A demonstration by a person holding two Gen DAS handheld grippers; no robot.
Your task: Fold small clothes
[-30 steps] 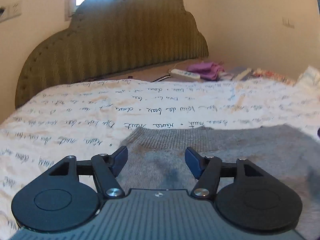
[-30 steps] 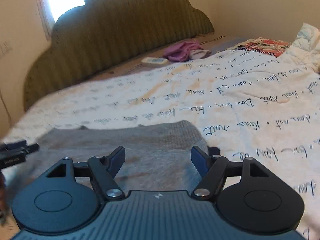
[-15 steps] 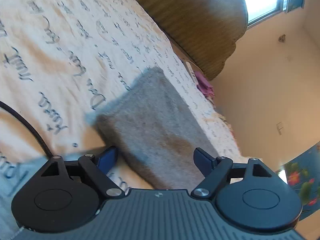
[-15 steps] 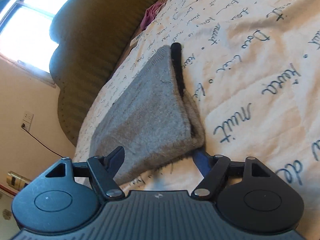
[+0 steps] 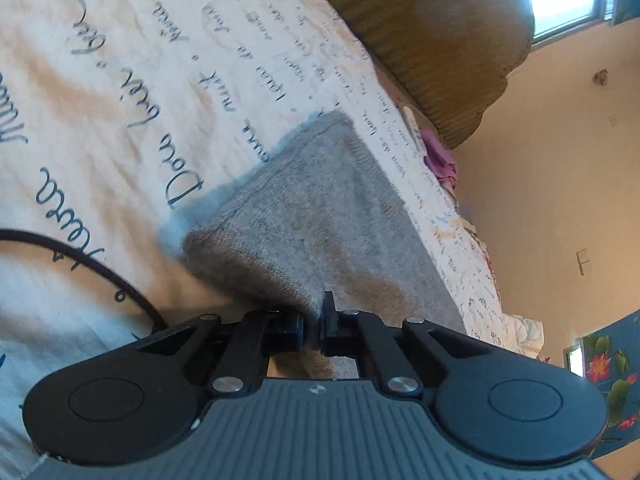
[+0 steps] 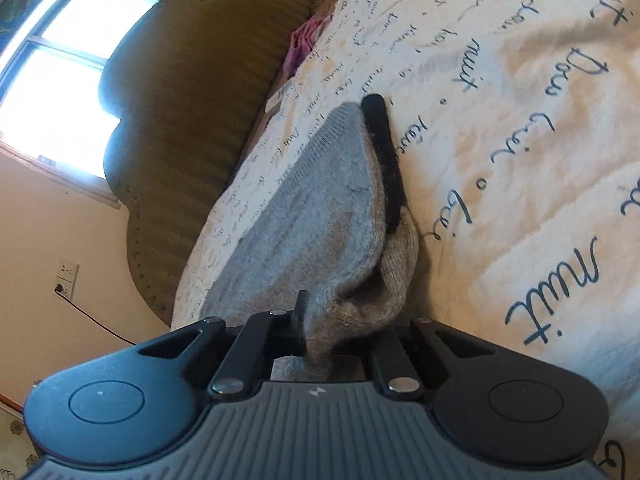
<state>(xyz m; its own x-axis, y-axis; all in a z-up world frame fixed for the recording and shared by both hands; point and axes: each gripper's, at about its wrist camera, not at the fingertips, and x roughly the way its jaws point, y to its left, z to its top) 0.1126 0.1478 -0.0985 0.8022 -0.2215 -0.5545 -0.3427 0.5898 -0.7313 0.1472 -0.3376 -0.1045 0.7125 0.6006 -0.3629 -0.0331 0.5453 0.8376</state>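
Note:
A grey knitted garment (image 5: 312,216) lies flat on the white bed sheet with dark script (image 5: 100,92). My left gripper (image 5: 314,330) is shut on its near left corner, with knit pinched between the jaws. In the right wrist view the same grey garment (image 6: 320,216) shows a black trim (image 6: 386,160) along its right edge. My right gripper (image 6: 320,332) is shut on the near right corner, where the knit bunches between the jaws. Both views are rolled sideways.
A ribbed olive headboard (image 6: 192,120) stands at the far end under a bright window (image 6: 60,76). Pink cloth (image 5: 438,160) and a white remote lie by the headboard. A black cable (image 5: 80,260) crosses the sheet at my left.
Both grippers went from open and level above the garment's near edge, through rolling sideways at its corners, to shut on the knit.

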